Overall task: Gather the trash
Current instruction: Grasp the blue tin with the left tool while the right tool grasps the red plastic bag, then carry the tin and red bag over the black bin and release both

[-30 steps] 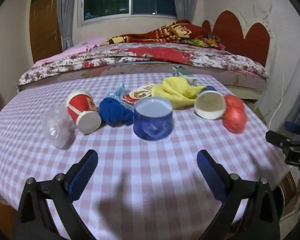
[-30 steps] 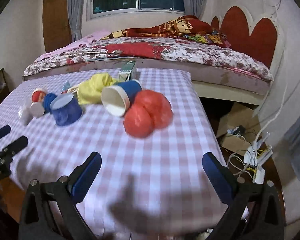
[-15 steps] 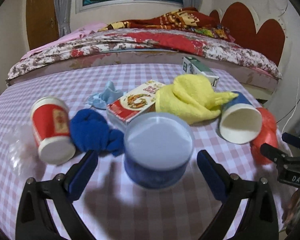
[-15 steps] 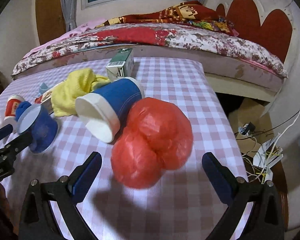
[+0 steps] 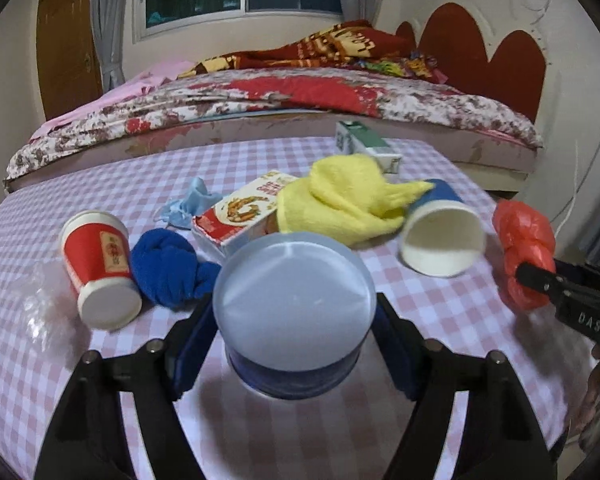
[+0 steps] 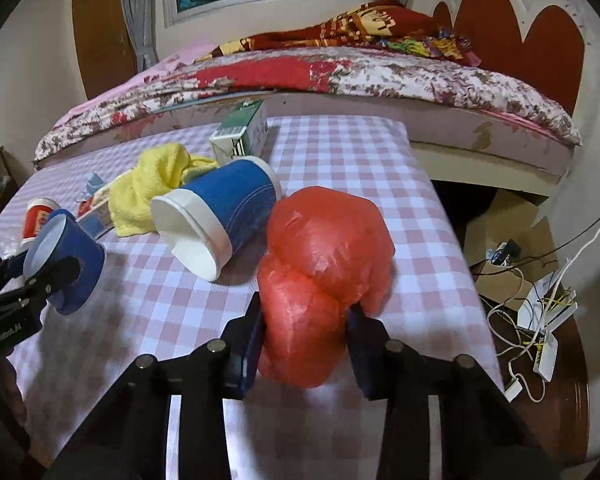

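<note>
Left wrist view: the left gripper (image 5: 294,344) has its blue pads against both sides of an upturned blue cup (image 5: 294,308) standing on the checked table (image 5: 440,304); the pads' contact faces are hidden behind the cup's wall. Just left of it lies a blue cloth (image 5: 166,270), touching a red cup (image 5: 100,268) tipped on its side. A clear bag (image 5: 44,308) at the far left is blurred and hard to make out. Behind the blue cup a printed box (image 5: 240,212) is partly covered by a yellow towel (image 5: 348,200), which also hides part of a green carton (image 5: 368,148). A pale blue scrap (image 5: 190,202) lies beside the box. A white-lined cup (image 5: 442,236) lies on its side to the right. At the right edge the right gripper (image 5: 540,276) overlaps a red bag (image 5: 522,236), its far finger hidden.

Right wrist view: the right gripper (image 6: 304,340) is narrowed onto the red bag (image 6: 324,264), which bulges between the pads and covers their tips. The side-lying cup (image 6: 220,216) touches the bag's left side. The towel (image 6: 152,184) and carton (image 6: 242,130) sit beyond. At the left edge the left gripper (image 6: 40,276), cut off, clasps the blue cup (image 6: 66,260); the red cup (image 6: 38,214) peeks out behind it.
</note>
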Demonstrator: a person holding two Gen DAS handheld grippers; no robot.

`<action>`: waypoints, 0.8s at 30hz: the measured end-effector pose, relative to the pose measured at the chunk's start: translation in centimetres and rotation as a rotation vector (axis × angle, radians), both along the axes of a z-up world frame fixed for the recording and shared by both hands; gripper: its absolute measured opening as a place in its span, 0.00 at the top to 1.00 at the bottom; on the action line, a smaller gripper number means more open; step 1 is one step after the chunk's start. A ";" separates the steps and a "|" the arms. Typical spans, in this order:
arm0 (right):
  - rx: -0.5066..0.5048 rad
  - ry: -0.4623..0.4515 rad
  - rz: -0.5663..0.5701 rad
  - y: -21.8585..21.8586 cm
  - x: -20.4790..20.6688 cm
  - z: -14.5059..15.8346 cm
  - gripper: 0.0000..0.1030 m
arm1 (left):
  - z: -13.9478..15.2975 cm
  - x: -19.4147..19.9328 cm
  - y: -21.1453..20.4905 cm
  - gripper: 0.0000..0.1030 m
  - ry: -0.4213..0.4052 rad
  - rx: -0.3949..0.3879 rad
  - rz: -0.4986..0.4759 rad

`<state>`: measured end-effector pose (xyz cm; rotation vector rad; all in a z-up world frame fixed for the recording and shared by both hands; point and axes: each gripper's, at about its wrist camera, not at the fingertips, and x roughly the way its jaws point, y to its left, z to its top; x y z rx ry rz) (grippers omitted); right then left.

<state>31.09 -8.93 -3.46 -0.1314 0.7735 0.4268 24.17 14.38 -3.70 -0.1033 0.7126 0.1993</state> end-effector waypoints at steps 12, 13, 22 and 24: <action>0.036 -0.098 -0.009 -5.6 -7.6 4.2 0.62 | 3.9 -5.3 -5.5 0.27 -0.096 0.025 -0.096; 0.036 -0.105 -0.015 -6.3 -8.4 4.4 0.62 | 4.1 -5.7 -6.1 0.27 -0.102 0.027 -0.105; 0.029 -0.134 -0.076 -12.7 -14.0 4.2 0.62 | 4.4 -8.4 -11.1 0.27 -0.129 0.029 -0.192; 0.025 -0.136 -0.088 -14.1 -15.1 4.0 0.62 | 4.3 -8.8 -12.5 0.27 -0.129 0.026 -0.218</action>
